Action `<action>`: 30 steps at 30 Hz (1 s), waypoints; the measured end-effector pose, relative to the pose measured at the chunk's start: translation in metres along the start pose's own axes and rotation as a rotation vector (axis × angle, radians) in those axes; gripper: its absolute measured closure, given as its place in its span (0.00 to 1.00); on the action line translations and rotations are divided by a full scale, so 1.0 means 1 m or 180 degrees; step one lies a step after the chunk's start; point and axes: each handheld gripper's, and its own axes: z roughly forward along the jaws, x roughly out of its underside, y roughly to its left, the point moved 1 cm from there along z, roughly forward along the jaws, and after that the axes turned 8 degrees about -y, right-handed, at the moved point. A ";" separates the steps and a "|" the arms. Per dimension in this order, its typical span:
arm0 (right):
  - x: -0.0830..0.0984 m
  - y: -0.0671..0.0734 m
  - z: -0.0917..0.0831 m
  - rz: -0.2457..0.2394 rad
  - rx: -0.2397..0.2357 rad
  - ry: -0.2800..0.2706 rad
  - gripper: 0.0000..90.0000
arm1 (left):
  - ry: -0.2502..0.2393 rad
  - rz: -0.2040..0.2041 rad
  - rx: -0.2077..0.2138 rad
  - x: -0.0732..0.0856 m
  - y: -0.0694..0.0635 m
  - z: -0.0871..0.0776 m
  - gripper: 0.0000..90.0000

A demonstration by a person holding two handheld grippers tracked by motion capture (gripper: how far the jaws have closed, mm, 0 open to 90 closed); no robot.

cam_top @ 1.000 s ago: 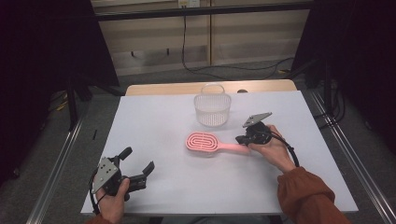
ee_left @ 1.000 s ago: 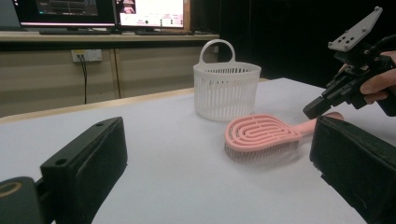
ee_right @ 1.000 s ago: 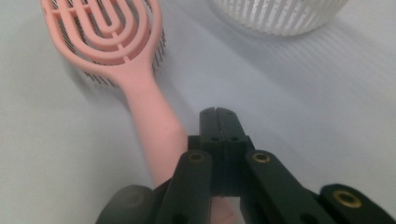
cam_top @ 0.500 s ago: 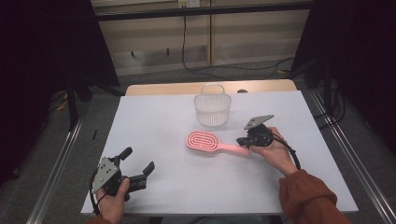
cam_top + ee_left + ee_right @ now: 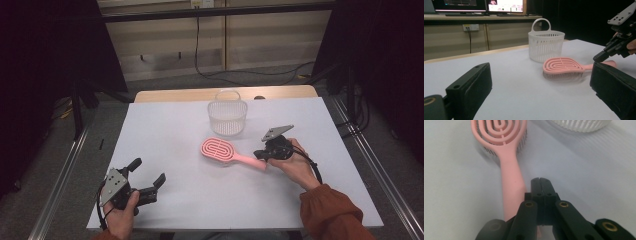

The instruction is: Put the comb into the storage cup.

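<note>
Between your left tool (image 5: pixel 150 180) and the pink brush (image 5: pixel 225 151) the surface (image 5: pixel 165 130) lies free; the white basket (image 5: pixel 227 116) stands behind the brush.

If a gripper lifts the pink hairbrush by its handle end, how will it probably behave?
The pink hairbrush looks like rigid moulded plastic, so it should stay stiff. Its slotted, open head suggests it is light, though the head may dip when held at the far handle end. The smooth, narrow handle could slip or twist between the jaws.
</note>
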 end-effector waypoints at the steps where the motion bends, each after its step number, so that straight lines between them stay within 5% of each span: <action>1: 0.000 0.000 0.000 0.0004 -0.0009 0.0002 1.00 | 0.0001 0.0002 -0.0002 0.000 0.000 0.000 0.04; 13: 0.004 0.004 -0.002 0.0030 -0.0032 -0.0053 1.00 | 0.0009 0.0030 0.0005 0.000 0.000 0.000 0.04; 23: 0.005 -0.005 -0.018 0.0201 0.0085 -0.0530 0.94 | -0.0022 0.0016 -0.0015 -0.001 0.000 -0.001 0.04; 27: 0.002 -0.001 -0.029 0.0200 0.0103 -0.0786 0.70 | -0.0026 0.0012 -0.0015 -0.001 0.000 -0.001 0.04; 30: 0.000 0.002 -0.034 0.0162 0.0187 -0.0972 0.35 | -0.0016 0.0018 -0.0007 -0.001 0.000 0.000 0.04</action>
